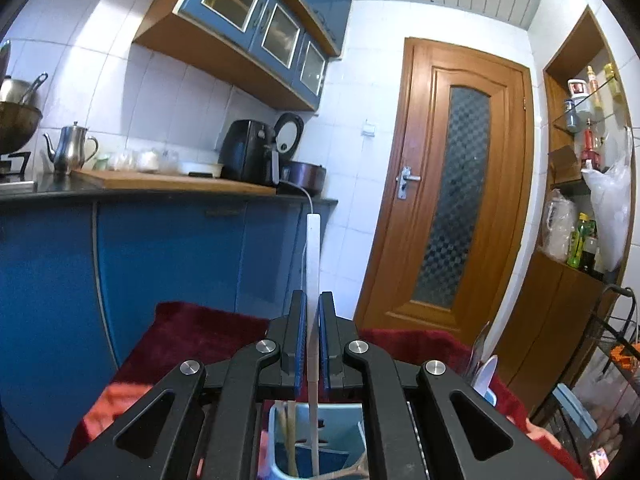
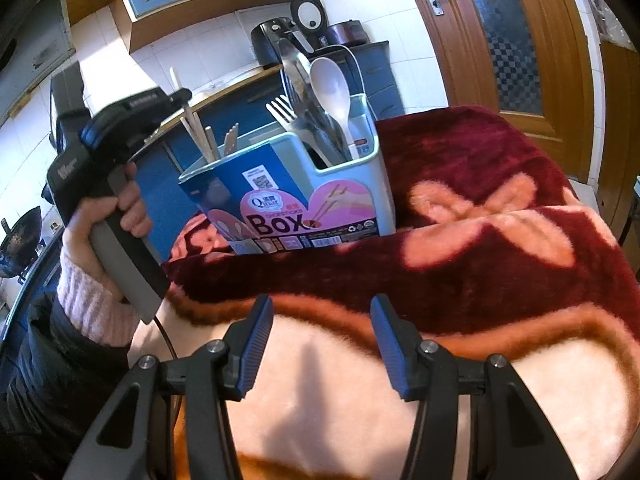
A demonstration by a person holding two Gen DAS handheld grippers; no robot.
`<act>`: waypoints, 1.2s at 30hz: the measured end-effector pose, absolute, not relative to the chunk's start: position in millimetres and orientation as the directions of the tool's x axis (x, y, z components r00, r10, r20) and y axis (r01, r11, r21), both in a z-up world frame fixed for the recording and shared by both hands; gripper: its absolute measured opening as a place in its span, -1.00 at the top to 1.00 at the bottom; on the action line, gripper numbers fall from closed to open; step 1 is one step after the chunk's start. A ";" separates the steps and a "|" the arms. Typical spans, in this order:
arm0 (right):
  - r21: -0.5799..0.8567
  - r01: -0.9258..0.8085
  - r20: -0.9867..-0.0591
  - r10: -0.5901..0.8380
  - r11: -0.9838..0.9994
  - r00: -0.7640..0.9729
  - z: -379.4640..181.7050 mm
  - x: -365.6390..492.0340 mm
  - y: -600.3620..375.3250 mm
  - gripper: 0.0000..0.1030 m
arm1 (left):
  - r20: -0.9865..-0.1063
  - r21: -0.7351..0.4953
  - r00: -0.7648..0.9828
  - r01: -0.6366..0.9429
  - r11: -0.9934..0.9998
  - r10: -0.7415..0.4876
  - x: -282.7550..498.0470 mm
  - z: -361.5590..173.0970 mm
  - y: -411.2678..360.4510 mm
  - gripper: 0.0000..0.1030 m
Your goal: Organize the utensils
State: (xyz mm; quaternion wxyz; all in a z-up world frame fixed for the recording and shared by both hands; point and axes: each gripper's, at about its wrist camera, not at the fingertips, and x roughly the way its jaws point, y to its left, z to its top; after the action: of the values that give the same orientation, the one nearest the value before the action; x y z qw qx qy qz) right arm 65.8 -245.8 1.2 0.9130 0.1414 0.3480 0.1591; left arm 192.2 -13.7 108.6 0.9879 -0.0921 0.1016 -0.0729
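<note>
Above the plastic utensil box (image 2: 320, 184) on plush blanket (image 2: 480, 208), left claw (image 1: 313, 300) clamped on a slim pale chopstick (image 1: 313, 248); right claw (image 2: 320, 308) half-wide, empty.

Left tool (image 1: 313, 300) pinched nearly closed; right tool (image 2: 321, 308) gapes half apart.

Home kitchen: blue cabinets (image 1: 256, 24), tiled walls, kettle (image 1: 70, 148), air fryer (image 1: 248, 152).

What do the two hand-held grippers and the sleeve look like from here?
Both hand-held grippers have black linkage arms with silver pivot bolts and ribbed blue pads. The left one has a grey handle and a black cable. The sleeve is a pink knit cuff under a dark jacket.
</note>
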 end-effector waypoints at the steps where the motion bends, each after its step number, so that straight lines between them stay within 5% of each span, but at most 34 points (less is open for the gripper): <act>1: 0.369 -0.192 -0.590 0.388 0.910 0.708 1.3 65.6 -245.5 -0.05 | -0.192 -0.192 0.967 0.131 0.973 -0.168 190.6 106.8 -14.0 0.86; 4: 0.368 -0.189 -0.589 0.385 0.910 0.711 1.7 64.4 -245.3 -0.05 | -0.198 -0.179 0.964 0.142 0.974 -0.176 185.3 106.5 -15.4 0.64; 28: 0.339 -0.254 -0.504 0.403 0.906 0.764 47.5 7.2 -225.4 -0.05 | -0.400 -0.098 0.902 0.137 0.986 -0.165 67.2 145.4 11.7 0.64; 36: 0.273 -0.268 -0.472 0.372 0.924 0.799 55.9 -22.2 -212.8 -0.06 | -0.442 -0.119 0.883 0.118 0.986 -0.159 17.3 119.8 20.4 0.64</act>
State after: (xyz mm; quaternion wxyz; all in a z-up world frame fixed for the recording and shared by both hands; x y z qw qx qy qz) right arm -22.2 -212.8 55.9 0.9435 0.0968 0.2678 0.1697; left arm 17.3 20.4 119.8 0.9693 -0.0441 0.2311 -0.0715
